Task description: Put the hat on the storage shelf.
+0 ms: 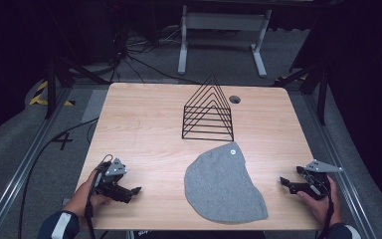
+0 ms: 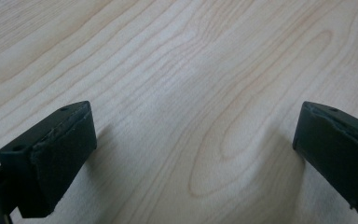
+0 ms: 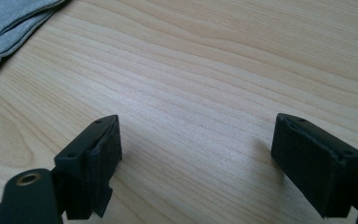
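— Where's the cloth?
— The grey cloth [image 1: 225, 185] lies flat at the near middle of the wooden table [image 1: 144, 124], just near of the black wire rack [image 1: 208, 110].
— And the grippers?
— The left gripper [image 1: 135, 190] and right gripper [image 1: 283, 182] flank it, jaws apart, holding nothing.

A light wooden table [image 1: 144, 129] holds a black wire rack [image 1: 208, 110] shaped like a row of triangles, standing upright toward the far side, right of centre. A flat grey cloth [image 1: 224, 185] with a small white tag lies near the front edge, just in front of the rack. A round cable hole [image 1: 235, 99] sits beside the rack's far right.
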Tool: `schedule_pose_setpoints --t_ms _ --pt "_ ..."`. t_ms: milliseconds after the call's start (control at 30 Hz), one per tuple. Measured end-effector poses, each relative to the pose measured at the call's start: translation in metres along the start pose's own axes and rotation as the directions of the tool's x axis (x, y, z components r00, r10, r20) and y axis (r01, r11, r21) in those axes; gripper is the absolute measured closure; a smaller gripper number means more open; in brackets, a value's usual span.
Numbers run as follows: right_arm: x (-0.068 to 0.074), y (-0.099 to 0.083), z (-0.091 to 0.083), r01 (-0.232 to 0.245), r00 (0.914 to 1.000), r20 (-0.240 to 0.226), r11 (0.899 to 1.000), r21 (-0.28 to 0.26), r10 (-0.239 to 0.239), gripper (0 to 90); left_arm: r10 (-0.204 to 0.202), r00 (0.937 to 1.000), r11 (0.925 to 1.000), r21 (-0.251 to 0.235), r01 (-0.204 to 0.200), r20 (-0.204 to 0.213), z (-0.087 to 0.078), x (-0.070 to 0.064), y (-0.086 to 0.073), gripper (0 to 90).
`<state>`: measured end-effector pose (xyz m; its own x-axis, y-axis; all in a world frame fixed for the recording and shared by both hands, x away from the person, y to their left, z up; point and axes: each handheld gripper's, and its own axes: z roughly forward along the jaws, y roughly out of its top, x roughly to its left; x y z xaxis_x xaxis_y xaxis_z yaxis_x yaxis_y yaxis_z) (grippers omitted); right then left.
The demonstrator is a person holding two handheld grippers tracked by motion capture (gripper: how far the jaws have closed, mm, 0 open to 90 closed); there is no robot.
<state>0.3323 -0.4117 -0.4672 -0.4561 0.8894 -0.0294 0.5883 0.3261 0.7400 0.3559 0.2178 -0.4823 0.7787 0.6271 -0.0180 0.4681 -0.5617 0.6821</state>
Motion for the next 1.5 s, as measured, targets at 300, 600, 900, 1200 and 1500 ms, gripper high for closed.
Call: schedule_pose_setpoints --t_ms 300,600,900,1200,1500 --pt "0.000 0.000 0.000 0.000 1.0000 0.000 1.000 0.002 0.000 16.6 0.004 1.0000 0.9998 0.020 -0.004 -0.008 0.002 0.000 0.006 0.6" --pt "0.036 0.025 0.000 0.173 0.9742 -0.146 0.985 -0.009 -0.172 42.2 0.051 0.9975 0.9987 0.007 -0.051 0.049 0.006 -0.009 0.024 24.4" --pt "0.092 0.061 0.019 0.362 0.8917 -0.273 0.931 -0.050 -0.361 69.0 0.217 0.9600 0.9743 -0.098 -0.203 0.176 0.033 -0.071 0.074 35.0" --pt "0.108 0.089 0.059 0.403 0.8649 -0.296 0.912 -0.073 -0.405 81.7 0.416 0.8604 0.9088 -0.161 -0.385 0.294 0.081 -0.149 0.124 42.7" --pt "0.109 0.104 0.080 0.379 0.8828 -0.268 0.922 -0.079 -0.386 83.2 0.445 0.8270 0.8950 -0.143 -0.423 0.343 0.108 -0.175 0.129 46.2"
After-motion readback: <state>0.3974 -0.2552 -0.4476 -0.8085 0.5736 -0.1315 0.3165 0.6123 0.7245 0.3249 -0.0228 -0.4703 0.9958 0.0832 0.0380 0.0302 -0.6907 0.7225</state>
